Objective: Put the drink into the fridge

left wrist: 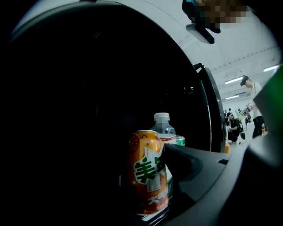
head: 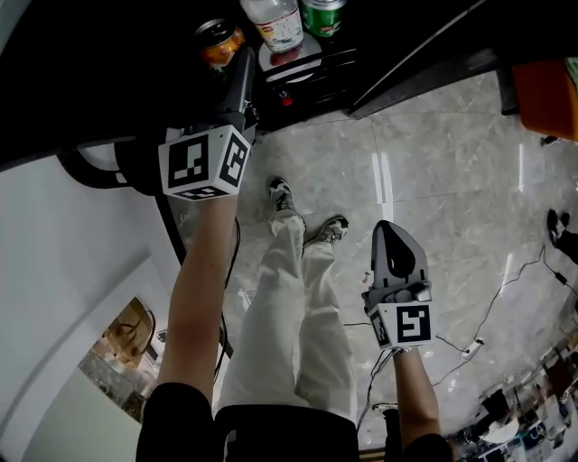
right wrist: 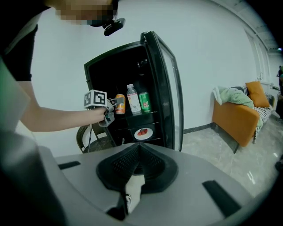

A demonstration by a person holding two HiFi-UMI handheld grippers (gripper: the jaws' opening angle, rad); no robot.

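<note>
Left claw (head: 233, 56) is reached into the open fridge (right wrist: 116, 70), clamped on the orange can (left wrist: 148, 176). The left gripper view shows the can upright between the jaws, with one dark pad against its right side. The jaws stand wide because the can is wide, so I read this as a grip, not an empty open claw.

The can is at shelf (right wrist: 148, 115) level at the left end of the row. The clear bottle (left wrist: 162, 125) is just beside it and the green can (head: 322, 14) is beyond that. It's going on the left because that's the free slot, and approaching from that side means the claw doesn't brush the bottle. I can't tell whether the can's base is fully seated. A pale edge shows under it, so it's probably down or nearly down.

The fridge door (right wrist: 167, 84) is swung wide to the right, clear of the arm.

Right claw (right wrist: 138, 149) has its jaws together with nothing in them. It hangs low over the floor (head: 452, 153) beside the person's leg, parked out of the way since this is a one-handed job.

My judgement is that placing is nearly done. What's left is to settle the can flat, open the jaws and back straight out. The risk is tipping the can or nudging the bottle on the way out.
</note>
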